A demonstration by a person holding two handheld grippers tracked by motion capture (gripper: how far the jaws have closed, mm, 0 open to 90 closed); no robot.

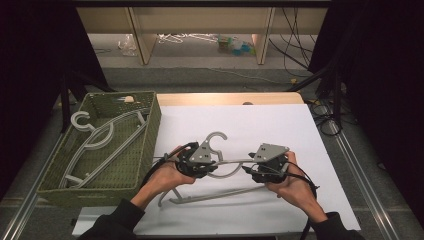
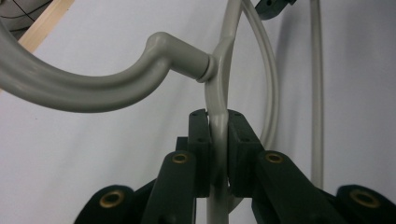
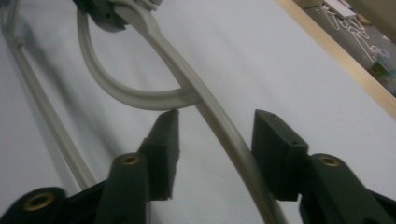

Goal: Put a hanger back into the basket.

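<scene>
A pale grey plastic clothes hanger (image 1: 215,167) is held just above the white-covered worktop (image 1: 280,130), in front of the person. The left gripper (image 2: 218,140) has its jaws clamped on the hanger's shoulder bar close under the hook, likely to carry it alone. The right gripper (image 3: 217,140) has its jaws standing apart on either side of the other shoulder bar without pressing it, so this looks like a handover. To the left, a green woven basket (image 1: 150,125) already holds similar hangers (image 1: 95,145), probably the destination.
</scene>
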